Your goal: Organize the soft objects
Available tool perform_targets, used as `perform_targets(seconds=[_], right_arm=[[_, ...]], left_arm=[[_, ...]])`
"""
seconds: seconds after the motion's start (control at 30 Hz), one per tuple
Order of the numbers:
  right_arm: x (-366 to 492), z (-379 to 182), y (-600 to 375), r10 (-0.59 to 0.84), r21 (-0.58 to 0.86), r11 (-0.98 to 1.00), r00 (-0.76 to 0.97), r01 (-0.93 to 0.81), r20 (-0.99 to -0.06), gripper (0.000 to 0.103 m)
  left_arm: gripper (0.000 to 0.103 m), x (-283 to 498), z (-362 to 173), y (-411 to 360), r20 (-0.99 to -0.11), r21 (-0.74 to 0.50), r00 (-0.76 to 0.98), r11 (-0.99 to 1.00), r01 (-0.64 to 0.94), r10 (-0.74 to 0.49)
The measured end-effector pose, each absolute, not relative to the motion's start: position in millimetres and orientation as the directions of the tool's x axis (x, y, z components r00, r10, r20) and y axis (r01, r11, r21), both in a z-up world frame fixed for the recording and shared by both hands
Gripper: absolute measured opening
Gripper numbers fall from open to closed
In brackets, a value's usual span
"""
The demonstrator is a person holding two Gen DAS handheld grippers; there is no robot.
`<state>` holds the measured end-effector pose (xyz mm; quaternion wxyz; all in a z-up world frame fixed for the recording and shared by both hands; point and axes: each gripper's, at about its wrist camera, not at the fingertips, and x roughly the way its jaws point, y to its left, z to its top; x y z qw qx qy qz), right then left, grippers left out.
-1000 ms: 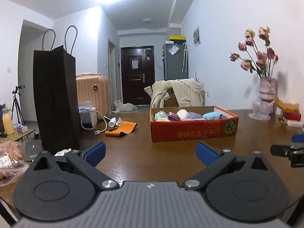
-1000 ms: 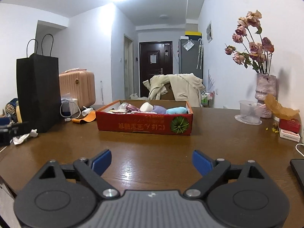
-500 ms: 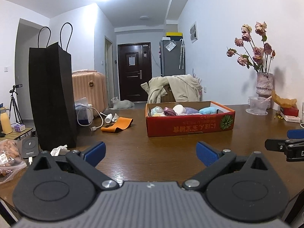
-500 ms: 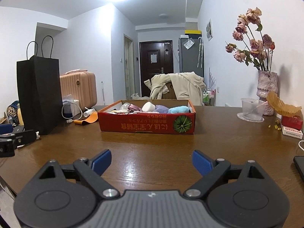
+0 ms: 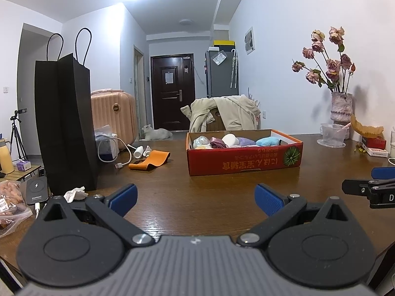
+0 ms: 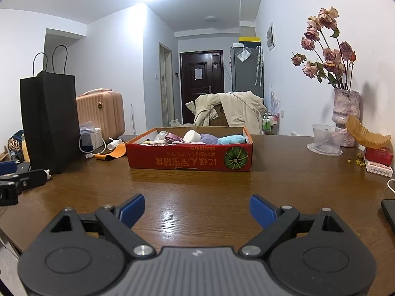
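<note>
A red cardboard box (image 5: 244, 165) (image 6: 190, 159) stands on the brown table and holds several soft items: a white one (image 6: 192, 135), a purple one (image 6: 209, 138), a light blue one (image 6: 231, 139) and a pink one (image 6: 172, 137). My left gripper (image 5: 196, 198) is open and empty, low over the table well in front of the box. My right gripper (image 6: 197, 209) is open and empty, also in front of the box. The right gripper shows at the right edge of the left wrist view (image 5: 370, 190).
A tall black paper bag (image 5: 64, 123) stands at the left, with a crumpled tissue (image 5: 75, 193), a power bank (image 5: 37, 190) and a white cable (image 5: 116, 157) near it. An orange strap (image 5: 150, 161) lies left of the box. A vase of dried roses (image 6: 345, 116) and a plastic cup (image 6: 325, 139) stand at the right.
Both grippers have drawn back a little and levelled out, so the box looks slightly farther. Both stay open and empty. Nothing on the table has moved.
</note>
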<state>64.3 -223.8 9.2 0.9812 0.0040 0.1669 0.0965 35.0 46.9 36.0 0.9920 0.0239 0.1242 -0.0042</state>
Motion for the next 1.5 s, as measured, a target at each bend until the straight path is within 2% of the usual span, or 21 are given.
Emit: perform_targets(seconds=[1.5], right_arm=[[61.9, 9.8, -225.2, 0.182, 0.034, 0.983, 0.931, -0.181, -0.316, 0.092]], left_arm=[[0.103, 32.6, 39.0, 45.9, -0.229, 0.032, 0.973, 0.999, 0.018, -0.010]])
